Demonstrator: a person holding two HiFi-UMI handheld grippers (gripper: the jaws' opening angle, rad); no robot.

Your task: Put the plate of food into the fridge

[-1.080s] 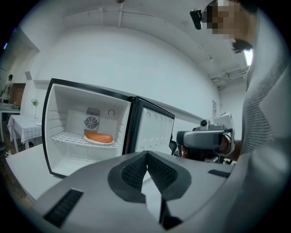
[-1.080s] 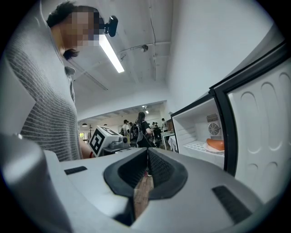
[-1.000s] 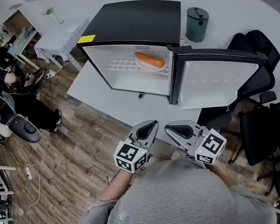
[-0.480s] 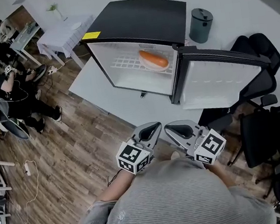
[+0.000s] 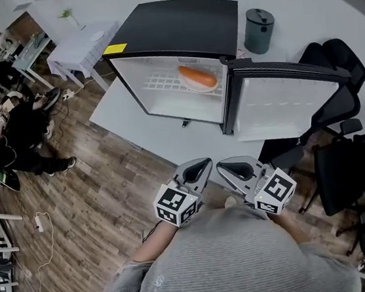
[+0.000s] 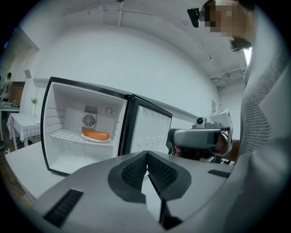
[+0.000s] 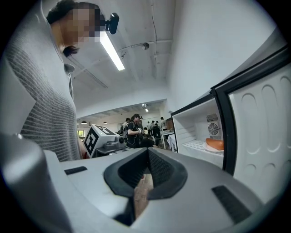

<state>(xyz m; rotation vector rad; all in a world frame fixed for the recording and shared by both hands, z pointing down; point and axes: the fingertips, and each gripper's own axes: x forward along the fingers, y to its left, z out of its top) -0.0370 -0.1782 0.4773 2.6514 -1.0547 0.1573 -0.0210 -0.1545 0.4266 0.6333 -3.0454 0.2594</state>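
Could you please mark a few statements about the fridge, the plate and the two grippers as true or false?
1. The fridge has its door open. True.
2. The plate of food sits on the table in front of the fridge. False: it lies on the wire shelf inside.
3. The left gripper holds the plate. False: its fingers are together, with nothing between them.
4. The right gripper is shut and empty. True.

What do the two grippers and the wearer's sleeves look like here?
Both the left gripper and right gripper are grey moulded shells with black textured pads, each bearing a white cube of black square markers. The sleeves are grey ribbed knit.
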